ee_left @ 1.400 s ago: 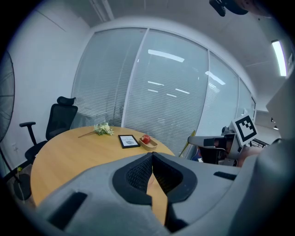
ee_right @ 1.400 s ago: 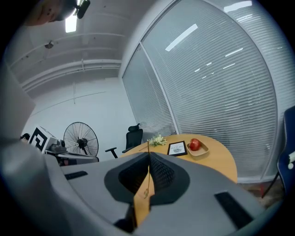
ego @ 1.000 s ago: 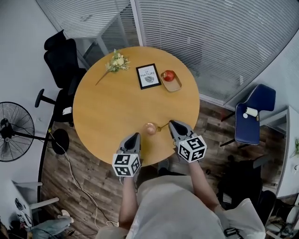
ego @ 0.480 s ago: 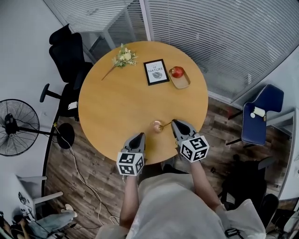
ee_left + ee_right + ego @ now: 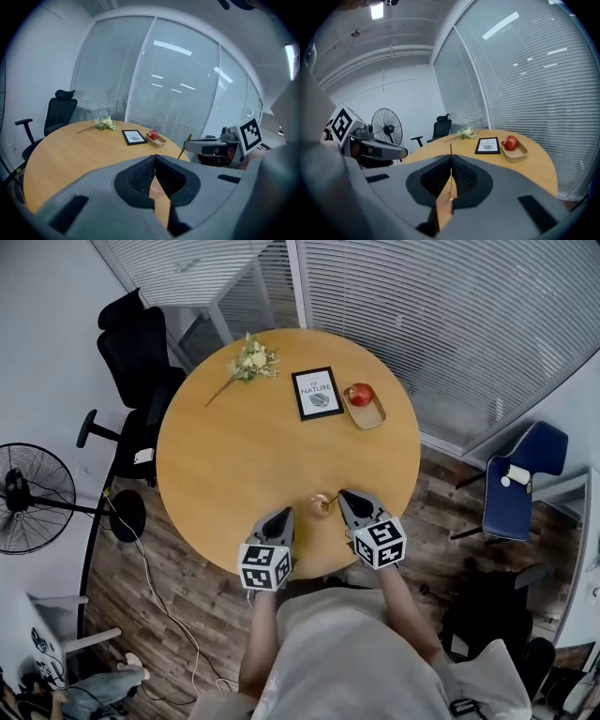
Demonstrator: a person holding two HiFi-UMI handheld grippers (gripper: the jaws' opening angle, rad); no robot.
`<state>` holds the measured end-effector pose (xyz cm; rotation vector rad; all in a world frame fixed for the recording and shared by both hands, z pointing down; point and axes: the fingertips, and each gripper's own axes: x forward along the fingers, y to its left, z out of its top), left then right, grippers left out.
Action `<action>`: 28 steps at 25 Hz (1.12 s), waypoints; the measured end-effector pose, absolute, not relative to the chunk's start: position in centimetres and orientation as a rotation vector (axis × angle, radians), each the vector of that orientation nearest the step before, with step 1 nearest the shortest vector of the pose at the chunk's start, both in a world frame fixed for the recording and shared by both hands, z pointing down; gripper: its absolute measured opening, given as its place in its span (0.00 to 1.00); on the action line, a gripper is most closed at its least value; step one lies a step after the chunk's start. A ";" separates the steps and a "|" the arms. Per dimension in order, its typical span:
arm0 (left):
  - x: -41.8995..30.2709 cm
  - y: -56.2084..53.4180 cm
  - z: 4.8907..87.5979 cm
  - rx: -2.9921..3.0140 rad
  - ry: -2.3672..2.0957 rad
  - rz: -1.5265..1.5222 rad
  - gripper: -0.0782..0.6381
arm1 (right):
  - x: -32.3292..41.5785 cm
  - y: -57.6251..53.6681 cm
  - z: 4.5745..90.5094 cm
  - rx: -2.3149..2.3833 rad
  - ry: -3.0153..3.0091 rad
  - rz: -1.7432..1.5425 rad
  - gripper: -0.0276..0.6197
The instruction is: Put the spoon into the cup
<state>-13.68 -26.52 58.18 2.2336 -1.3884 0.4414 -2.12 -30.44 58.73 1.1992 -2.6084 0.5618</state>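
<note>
A small pinkish cup [image 5: 319, 505] stands near the front edge of the round wooden table [image 5: 234, 465]. My right gripper [image 5: 343, 495] is just right of it, shut on the thin gold spoon [image 5: 330, 501], whose far end reaches the cup's rim. In the right gripper view the spoon's handle [image 5: 450, 173] stands upright, pinched between the closed jaws [image 5: 451, 157]. The left gripper view shows the spoon [image 5: 186, 143] sticking out of the right gripper [image 5: 211, 147]. My left gripper [image 5: 282, 514] sits left of the cup, shut, with nothing in it [image 5: 154, 157].
At the table's far side are a framed picture [image 5: 317, 393], a small wooden tray [image 5: 368, 414] with a red apple [image 5: 359, 395], and a sprig of flowers [image 5: 246, 362]. A black office chair [image 5: 131, 343], a fan [image 5: 33, 502] and a blue chair [image 5: 520, 479] surround the table.
My right gripper has moved left toward the cup, bringing the spoon's end from beside the cup to its rim. The left gripper has stayed beside the cup.
</note>
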 end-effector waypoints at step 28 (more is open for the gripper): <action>-15.3 -26.6 60.6 2.176 -1.357 0.453 0.12 | -6.4 -30.7 64.6 1.039 -2.523 0.619 0.05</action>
